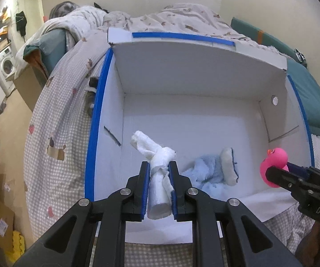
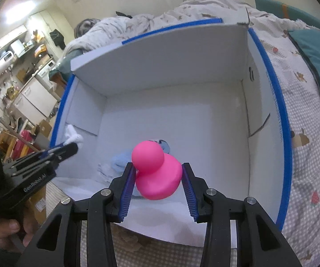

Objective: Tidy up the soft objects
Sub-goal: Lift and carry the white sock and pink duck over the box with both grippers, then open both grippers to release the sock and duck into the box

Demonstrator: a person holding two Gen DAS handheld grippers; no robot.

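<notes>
- 2 grippers are loaded at once, both hanging over the near side of the white box with blue-taped edges (image 1: 97,120) that sits on the checked bedspread (image 1: 57,120).
- Left gripper (image 1: 158,166): pads pinched narrow on a knotted white cloth roll (image 1: 157,178). The roll's loose end pokes forward past the tips and its cut end hangs back toward the camera. It looks to be held above the box floor, not resting on it.
- Right gripper (image 2: 158,171): clamped around the body of a pink rubber duck (image 2: 157,173), head sticking up between the pads. The left wrist view shows the duck (image 1: 273,166) near the box's right wall.
- A light blue plush toy (image 1: 215,169) already lies on the box floor between the 2 grippers, so this reads as the drop-off step, with 1 item in and 2 more on the way.
- Next move is probably just lowering each one and letting go. The duck sits almost directly over the plush in the right wrist view, so nudging it toward the bare floor on the right would keep things tidy. The cloth has open floor on the left.
- Heads up: the cloth's loose strands could snag on a pad when the jaws part.
</notes>
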